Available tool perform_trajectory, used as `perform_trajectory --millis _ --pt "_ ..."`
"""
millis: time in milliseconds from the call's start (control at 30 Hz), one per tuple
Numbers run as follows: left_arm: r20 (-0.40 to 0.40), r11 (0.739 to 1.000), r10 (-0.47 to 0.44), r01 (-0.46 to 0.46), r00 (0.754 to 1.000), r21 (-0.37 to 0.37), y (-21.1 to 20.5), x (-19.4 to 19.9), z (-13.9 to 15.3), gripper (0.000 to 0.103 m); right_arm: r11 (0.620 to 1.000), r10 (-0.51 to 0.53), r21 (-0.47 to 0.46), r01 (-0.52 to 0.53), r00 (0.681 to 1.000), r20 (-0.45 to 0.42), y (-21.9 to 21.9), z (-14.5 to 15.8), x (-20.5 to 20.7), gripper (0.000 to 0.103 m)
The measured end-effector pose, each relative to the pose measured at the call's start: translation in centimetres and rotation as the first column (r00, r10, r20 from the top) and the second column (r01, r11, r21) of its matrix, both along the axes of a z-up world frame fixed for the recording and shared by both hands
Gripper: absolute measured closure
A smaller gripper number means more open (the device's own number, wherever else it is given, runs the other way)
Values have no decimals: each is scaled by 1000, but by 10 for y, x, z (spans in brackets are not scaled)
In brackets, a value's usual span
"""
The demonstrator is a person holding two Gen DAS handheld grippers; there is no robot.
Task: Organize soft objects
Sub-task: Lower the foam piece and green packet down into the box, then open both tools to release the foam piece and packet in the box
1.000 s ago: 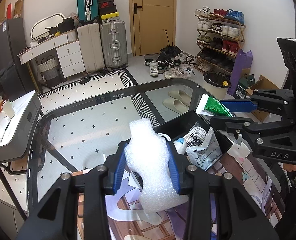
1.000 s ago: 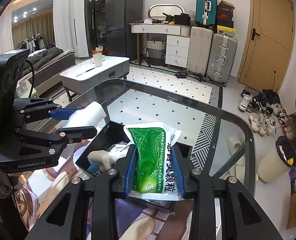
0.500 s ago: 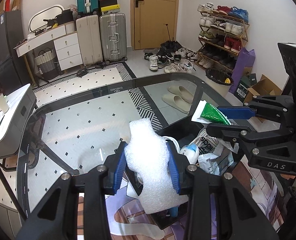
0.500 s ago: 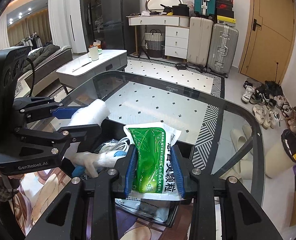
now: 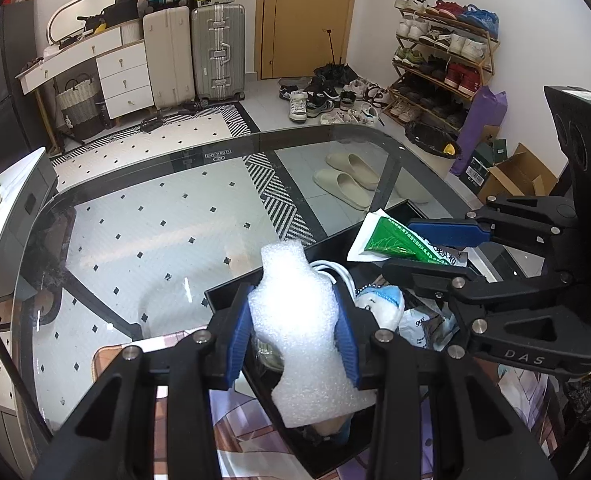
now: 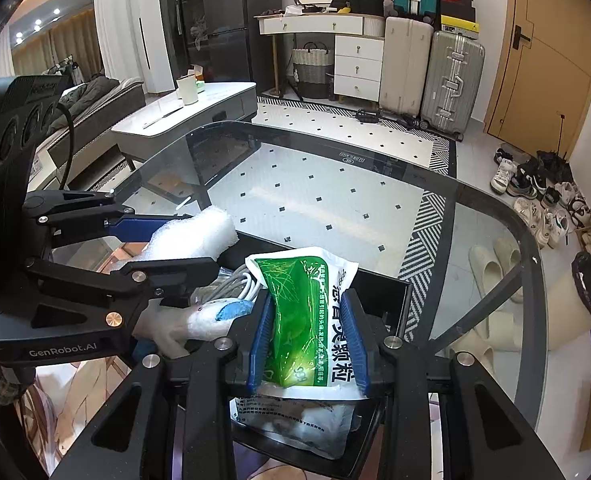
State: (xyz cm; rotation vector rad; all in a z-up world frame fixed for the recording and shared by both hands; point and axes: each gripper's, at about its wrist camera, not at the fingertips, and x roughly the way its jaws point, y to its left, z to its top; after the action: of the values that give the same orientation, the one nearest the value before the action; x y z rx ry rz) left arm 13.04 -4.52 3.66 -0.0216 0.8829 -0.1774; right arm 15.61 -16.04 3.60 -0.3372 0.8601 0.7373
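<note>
My left gripper (image 5: 295,340) is shut on a white foam piece (image 5: 299,328), held over the near left part of a black bin (image 5: 231,286) on the glass table. My right gripper (image 6: 307,340) is shut on a green and white packet (image 6: 303,312) and holds it above the same black bin (image 6: 383,280). Each gripper shows in the other's view: the right gripper (image 5: 427,248) with its green packet (image 5: 399,240), the left gripper (image 6: 175,244) with the foam piece (image 6: 195,236). Inside the bin lie a small plush toy (image 5: 379,306), a white cable (image 6: 239,280) and plastic bags (image 6: 295,428).
The glass table (image 5: 155,240) reaches far ahead, with its rounded edge (image 6: 495,208) at the back. A printed mat (image 5: 135,360) lies under the bin near me. Beyond stand suitcases (image 5: 215,52), a shoe rack (image 5: 443,64) and a low white table (image 6: 191,112).
Both grippers sank and moved forward over the bin with their loads still gripped. The bin's contents now lie closer beneath them.
</note>
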Motion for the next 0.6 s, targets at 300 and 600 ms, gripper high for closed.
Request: perform_trajectory --millis 300,600 --pt "22 1000 -13 13 1000 21 -2 -7 3 42 1000 15 -2 -15 999 40 -3 7 -8 60" --pt "25 1000 7 -8 1000 7 4 -14 6 21 1000 21 -1 -21 998 63 -11 17 -20 49"
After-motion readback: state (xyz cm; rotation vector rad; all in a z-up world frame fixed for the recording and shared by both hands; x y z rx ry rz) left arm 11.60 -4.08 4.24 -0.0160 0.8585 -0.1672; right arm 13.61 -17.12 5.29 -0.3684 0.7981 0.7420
